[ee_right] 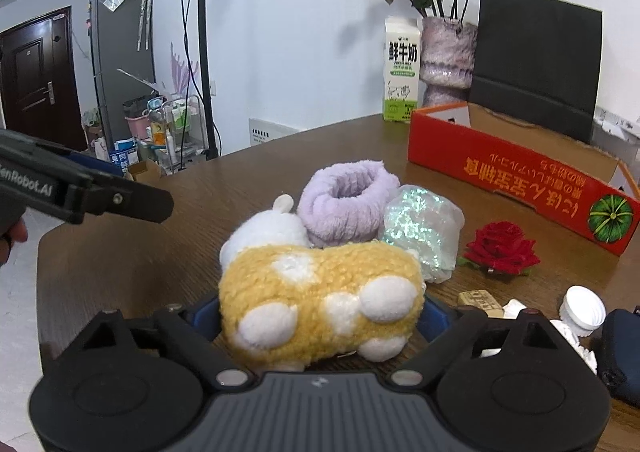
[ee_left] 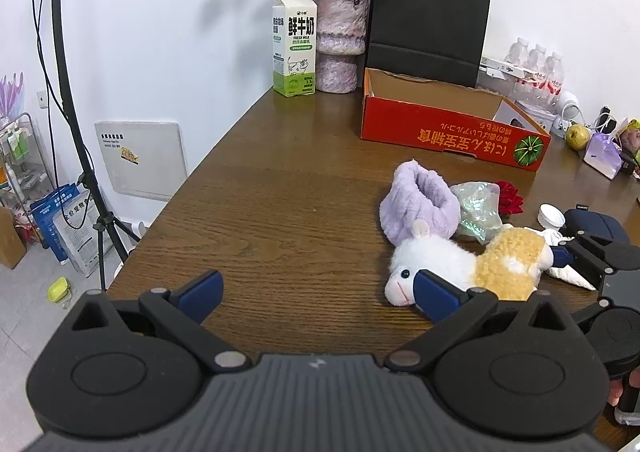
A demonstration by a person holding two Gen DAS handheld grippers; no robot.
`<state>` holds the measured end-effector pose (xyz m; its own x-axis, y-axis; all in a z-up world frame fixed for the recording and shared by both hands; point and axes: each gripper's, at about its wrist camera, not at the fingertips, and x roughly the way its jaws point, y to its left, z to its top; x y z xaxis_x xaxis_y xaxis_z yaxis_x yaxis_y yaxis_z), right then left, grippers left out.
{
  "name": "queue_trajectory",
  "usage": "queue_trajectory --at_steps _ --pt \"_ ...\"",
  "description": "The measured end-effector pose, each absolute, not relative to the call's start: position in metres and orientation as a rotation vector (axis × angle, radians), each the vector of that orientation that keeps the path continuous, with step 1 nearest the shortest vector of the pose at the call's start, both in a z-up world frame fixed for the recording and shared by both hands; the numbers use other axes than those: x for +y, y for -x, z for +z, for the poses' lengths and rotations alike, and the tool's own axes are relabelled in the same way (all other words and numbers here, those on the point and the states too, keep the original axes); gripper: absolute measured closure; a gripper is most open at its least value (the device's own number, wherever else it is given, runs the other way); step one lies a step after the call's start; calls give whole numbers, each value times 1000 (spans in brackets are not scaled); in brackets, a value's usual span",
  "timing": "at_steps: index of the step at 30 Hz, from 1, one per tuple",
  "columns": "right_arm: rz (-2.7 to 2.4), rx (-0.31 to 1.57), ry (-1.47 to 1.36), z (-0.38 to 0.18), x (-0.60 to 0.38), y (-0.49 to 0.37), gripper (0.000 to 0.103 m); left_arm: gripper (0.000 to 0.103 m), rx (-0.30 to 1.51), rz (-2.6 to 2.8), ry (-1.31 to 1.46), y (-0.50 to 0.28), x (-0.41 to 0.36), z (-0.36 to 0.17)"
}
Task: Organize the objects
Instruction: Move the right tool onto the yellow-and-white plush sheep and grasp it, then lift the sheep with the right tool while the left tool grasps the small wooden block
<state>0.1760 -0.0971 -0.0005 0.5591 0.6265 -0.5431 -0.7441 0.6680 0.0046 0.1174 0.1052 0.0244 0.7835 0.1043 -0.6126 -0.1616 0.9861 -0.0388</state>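
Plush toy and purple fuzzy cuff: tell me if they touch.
Touching. The right wrist view shows the plush toy's white head pressed against the purple fuzzy cuff, no table between them.

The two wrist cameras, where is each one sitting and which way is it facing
Left wrist: on the left gripper, angled down across the table toward the red box; its open fingers and the right gripper show.
Right wrist: on the right gripper, facing the plush toy between its fingers; the left gripper shows.
Shared: toy, purple slipper, box, milk carton.
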Motion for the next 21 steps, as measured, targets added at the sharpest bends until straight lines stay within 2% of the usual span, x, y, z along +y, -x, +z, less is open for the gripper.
queue_trajectory --at_steps 21 --pt "673 419 174 19 -164 -163 13 0 641 93 86 -134 79 35"
